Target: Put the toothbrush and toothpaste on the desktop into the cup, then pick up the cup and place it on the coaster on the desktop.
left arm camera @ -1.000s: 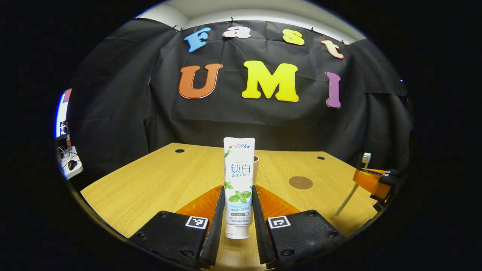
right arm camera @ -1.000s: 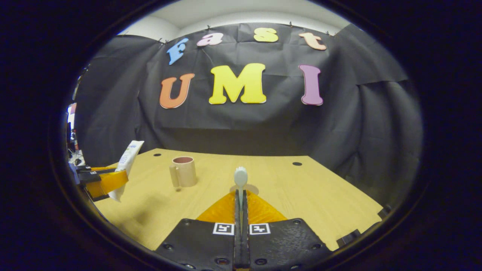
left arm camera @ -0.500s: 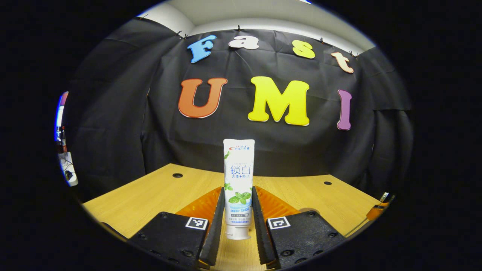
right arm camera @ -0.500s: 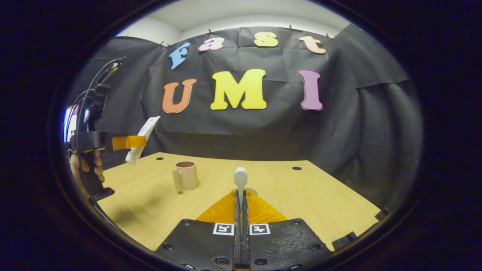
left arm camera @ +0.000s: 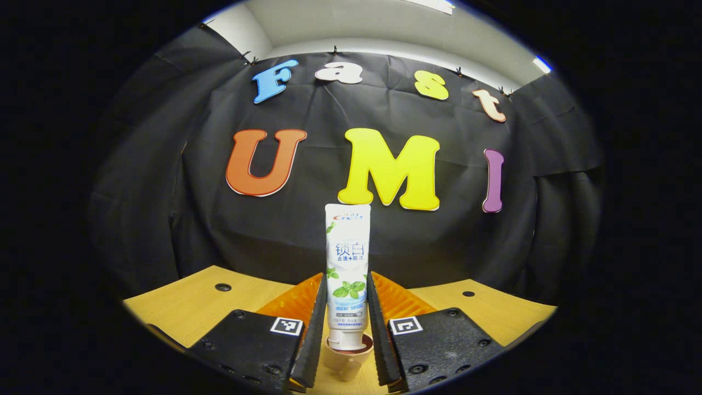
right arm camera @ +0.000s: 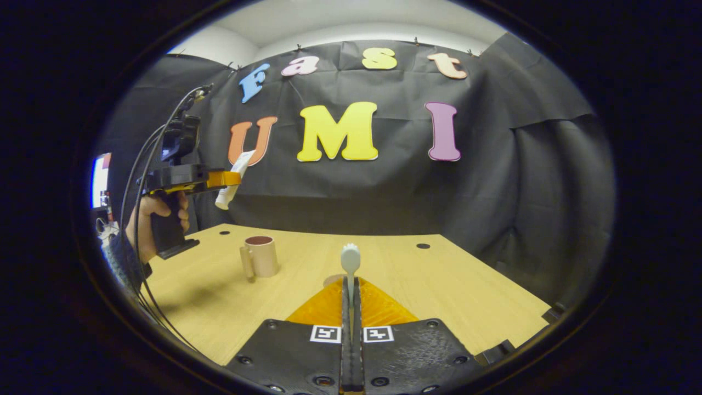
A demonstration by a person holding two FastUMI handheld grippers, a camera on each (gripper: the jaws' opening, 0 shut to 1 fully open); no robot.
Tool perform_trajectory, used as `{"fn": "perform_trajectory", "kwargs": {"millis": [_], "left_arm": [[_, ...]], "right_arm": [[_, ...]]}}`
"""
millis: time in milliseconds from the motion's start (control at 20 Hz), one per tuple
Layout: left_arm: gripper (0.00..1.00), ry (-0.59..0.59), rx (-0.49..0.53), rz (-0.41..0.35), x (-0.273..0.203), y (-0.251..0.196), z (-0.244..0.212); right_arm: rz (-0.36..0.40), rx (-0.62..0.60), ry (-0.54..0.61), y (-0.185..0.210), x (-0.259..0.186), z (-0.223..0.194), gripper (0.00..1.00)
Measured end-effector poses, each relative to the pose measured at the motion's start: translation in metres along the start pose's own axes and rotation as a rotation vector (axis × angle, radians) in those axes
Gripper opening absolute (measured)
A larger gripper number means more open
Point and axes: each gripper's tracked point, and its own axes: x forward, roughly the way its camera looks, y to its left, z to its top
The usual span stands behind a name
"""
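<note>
Left gripper (left arm camera: 346, 307) clamps toothpaste tube (left arm camera: 347, 263), now risen from desktop (right arm camera: 307, 285) height to above cup (right arm camera: 259, 256), cap down: drop-in looks close. Right gripper (right arm camera: 350, 307) pinches toothbrush (right arm camera: 350, 263) low, waiting. Coaster (right arm camera: 332, 280) peeks behind brush.

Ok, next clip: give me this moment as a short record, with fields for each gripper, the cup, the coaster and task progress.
left gripper: shut on the toothpaste, held upright above the cup
right gripper: shut on the toothbrush, bristle end pointing away, over the table
cup: upright on the table, handle toward the right gripper's camera, looks empty
coaster: on the table, mostly hidden behind the right gripper's fingers
progress: nothing in the cup yet; cup not on the coaster
</note>
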Motion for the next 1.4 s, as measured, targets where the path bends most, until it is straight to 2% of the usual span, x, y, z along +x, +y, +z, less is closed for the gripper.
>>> {"fn": "perform_trajectory", "kwargs": {"millis": [100, 150, 200, 300, 450, 600, 800, 950, 1050, 1150, 1200, 1400], "left_arm": [[0.43, 0.040, 0.017, 0.000, 0.015, 0.002, -0.019], [0.51, 0.065, 0.012, -0.001, 0.019, 0.001, -0.029], [0.45, 0.091, 0.003, -0.013, 0.023, -0.002, -0.038], [0.45, 0.124, -0.021, -0.037, 0.032, -0.006, -0.055], [0.46, 0.172, 0.012, -0.054, 0.044, -0.008, -0.075], [0.47, 0.220, 0.045, -0.025, 0.049, 0.002, -0.091], [0.47, 0.229, 0.000, -0.031, 0.044, 0.004, -0.096], [0.47, 0.225, 0.016, -0.018, 0.044, 0.007, -0.093], [0.54, 0.219, 0.034, -0.022, 0.041, 0.006, -0.087], [0.93, 0.224, 0.067, -0.022, 0.036, 0.002, -0.085], [1.00, 0.219, 0.087, -0.013, 0.035, 0.003, -0.084], [1.00, 0.193, 0.096, 0.000, 0.023, 0.008, -0.074]], "right_arm": [[-0.008, 0.015, 0.002, -0.006, 0.001, -0.001, 0.00], [-0.010, 0.023, 0.004, -0.008, 0.002, -0.002, 0.00], [-0.009, 0.029, 0.008, -0.009, 0.003, -0.003, 0.00], [-0.009, 0.032, 0.018, -0.010, 0.005, -0.006, 0.00], [-0.010, 0.021, 0.023, -0.008, 0.009, -0.009, 0.00], [-0.003, 0.021, 0.027, -0.005, 0.010, -0.011, 0.00], [-0.001, 0.014, 0.030, -0.002, 0.011, -0.012, 0.00], [0.004, 0.007, 0.031, 0.000, 0.011, -0.014, 0.00], [0.005, -0.001, 0.032, 0.002, 0.012, -0.015, 0.00], [0.005, -0.002, 0.031, 0.004, 0.013, -0.016, 0.00], [0.006, -0.003, 0.033, 0.005, 0.013, -0.016, 0.00], [0.016, -0.008, 0.036, 0.011, 0.013, -0.015, 0.00]]}}
